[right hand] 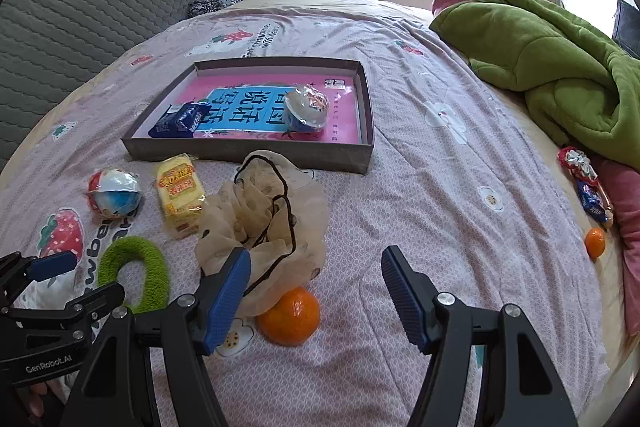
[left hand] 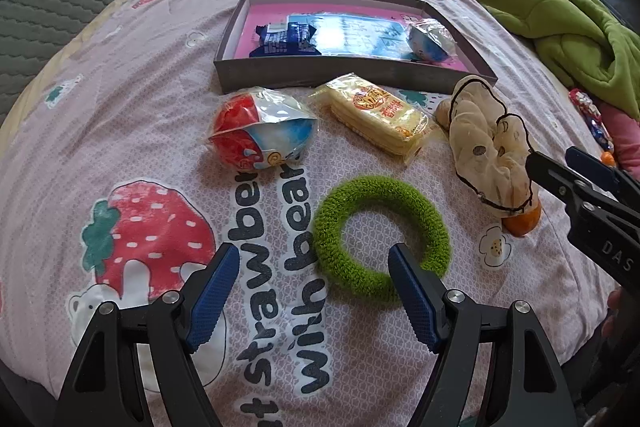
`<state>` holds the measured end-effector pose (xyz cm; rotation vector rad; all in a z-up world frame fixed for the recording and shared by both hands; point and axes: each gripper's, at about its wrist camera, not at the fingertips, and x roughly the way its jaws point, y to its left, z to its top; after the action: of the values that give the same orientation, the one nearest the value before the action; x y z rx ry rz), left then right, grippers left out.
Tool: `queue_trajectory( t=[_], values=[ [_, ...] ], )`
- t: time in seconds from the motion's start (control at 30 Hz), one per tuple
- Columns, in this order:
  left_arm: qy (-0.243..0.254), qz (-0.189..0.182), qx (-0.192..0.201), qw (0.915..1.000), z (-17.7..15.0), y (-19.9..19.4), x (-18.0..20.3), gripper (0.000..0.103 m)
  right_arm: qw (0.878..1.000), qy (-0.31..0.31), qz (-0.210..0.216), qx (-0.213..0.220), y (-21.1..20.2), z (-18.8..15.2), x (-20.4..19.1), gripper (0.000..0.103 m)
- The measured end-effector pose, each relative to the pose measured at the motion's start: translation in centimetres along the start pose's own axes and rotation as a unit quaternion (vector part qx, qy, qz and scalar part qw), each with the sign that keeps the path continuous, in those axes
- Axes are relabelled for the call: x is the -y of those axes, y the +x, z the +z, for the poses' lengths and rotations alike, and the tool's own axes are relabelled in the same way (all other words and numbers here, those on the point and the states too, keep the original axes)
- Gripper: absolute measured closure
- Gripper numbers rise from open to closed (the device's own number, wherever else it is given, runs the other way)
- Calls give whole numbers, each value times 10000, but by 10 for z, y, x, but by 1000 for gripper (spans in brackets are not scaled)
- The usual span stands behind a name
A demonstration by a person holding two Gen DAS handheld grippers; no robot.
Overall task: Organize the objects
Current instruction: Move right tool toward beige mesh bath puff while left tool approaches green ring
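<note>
Left gripper [left hand: 314, 259]: jaws held apart, nothing between them.
Green ring [left hand: 380, 239]: just ahead, its near rim crossed by the right-hand finger.
Right gripper [right hand: 316, 263]: jaws spread wide, empty.
Orange [right hand: 290, 317]: between the fingers, nearer the left one.
Cream scrunchie [right hand: 264, 215]: draped on the orange, just beyond.
Tray [right hand: 248, 151]: farther ahead, two wrapped snacks inside.

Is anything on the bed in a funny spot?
Yes. The cream scrunchie is flopped over one orange, partly hiding it. A second orange sits far off at the bed's right edge, near loose snack packets, away from the tray. Nothing looks spilled or broken.
</note>
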<state>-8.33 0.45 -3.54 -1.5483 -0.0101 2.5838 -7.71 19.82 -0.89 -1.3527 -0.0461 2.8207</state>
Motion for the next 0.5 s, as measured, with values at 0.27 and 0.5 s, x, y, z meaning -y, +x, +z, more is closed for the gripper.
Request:
queue_trajectory(
  t=[0.27,0.5],
  values=[
    [-89,-19,-11,10000,3,10,-3,25,9998,112,112,-98,16,4,1,36],
    [-123,23,-38,9999,3,19,-5,25,9996,97,184,-210,28,6,-3,36]
  ],
)
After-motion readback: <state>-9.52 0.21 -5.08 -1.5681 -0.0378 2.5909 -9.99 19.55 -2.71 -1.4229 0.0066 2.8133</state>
